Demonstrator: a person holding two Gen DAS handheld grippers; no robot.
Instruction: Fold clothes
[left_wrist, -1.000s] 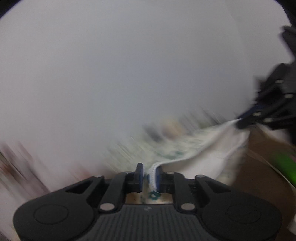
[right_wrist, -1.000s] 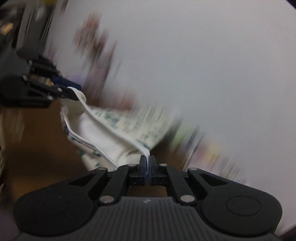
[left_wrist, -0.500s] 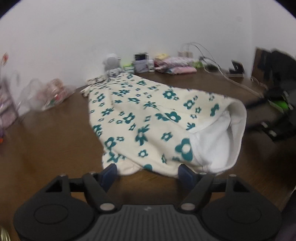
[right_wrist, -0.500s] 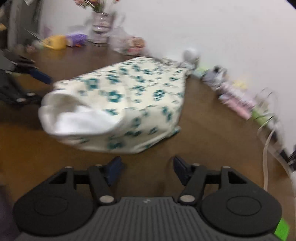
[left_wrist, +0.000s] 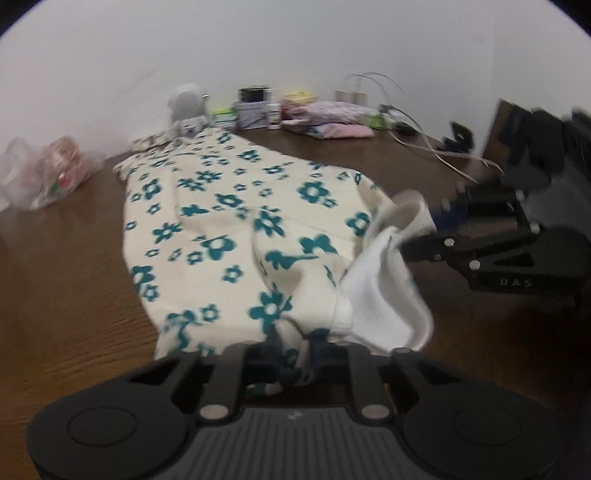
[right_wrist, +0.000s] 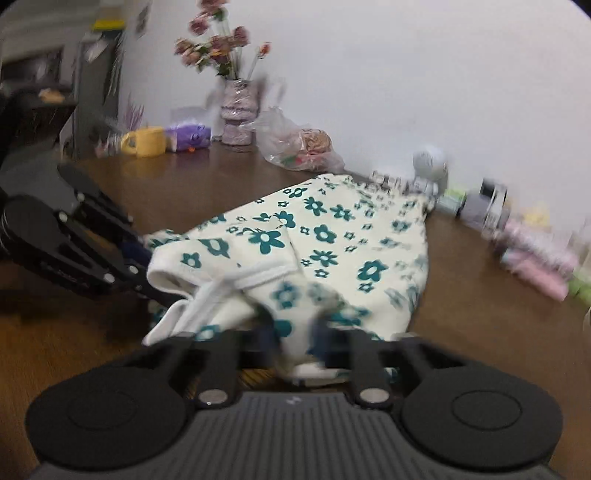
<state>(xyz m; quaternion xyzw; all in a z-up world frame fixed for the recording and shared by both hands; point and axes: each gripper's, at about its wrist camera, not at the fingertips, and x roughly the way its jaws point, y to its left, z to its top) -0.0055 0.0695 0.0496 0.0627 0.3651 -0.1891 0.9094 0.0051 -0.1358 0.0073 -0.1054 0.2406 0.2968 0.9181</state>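
A cream garment with teal flowers lies on the brown wooden table, its near hem turned up to show the white inside. My left gripper is at the near hem, its fingers partly closed with cloth between them. My right gripper shows at the right in this view, at the white hem corner. In the right wrist view the garment lies ahead, my right gripper has its fingers either side of the hem, and the left gripper is at the left hem corner.
Along the far wall stand a white toy robot, small boxes, folded pink clothes and cables. A plastic bag lies at the left. A flower vase and a yellow mug stand at the back.
One second ago both grippers held the garment up, shut on its hem. They let it go onto the table and opened wide; now both are back at the near hem, closing on it.
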